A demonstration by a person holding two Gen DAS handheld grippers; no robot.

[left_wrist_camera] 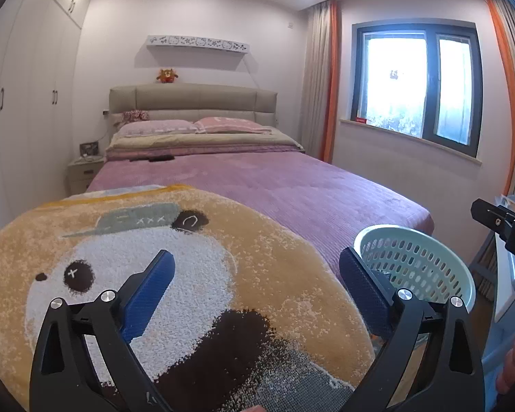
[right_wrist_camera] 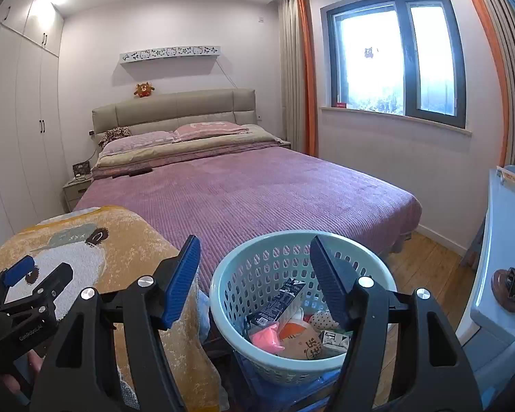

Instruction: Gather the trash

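A pale green perforated basket (right_wrist_camera: pixel 230 295) stands at the foot of the bed; it also shows in the left wrist view (left_wrist_camera: pixel 425 267). It holds several pieces of trash: a dark carton (right_wrist_camera: pixel 281 300), a pink wrapper (right_wrist_camera: pixel 267 338), an orange-and-tan packet (right_wrist_camera: pixel 302 341) and a small box (right_wrist_camera: pixel 334 340). My right gripper (right_wrist_camera: pixel 255 257) is open and empty above the basket's near rim. My left gripper (left_wrist_camera: pixel 257 267) is open and empty over the panda blanket (left_wrist_camera: pixel 195 274), left of the basket.
A bed with a purple cover (right_wrist_camera: pixel 257 192) fills the middle. A wardrobe (right_wrist_camera: pixel 17 120) lines the left wall, with a nightstand (right_wrist_camera: pixel 75 189) beside it. A pale blue table (right_wrist_camera: pixel 498 274) stands at the right over wooden floor (right_wrist_camera: pixel 425 267).
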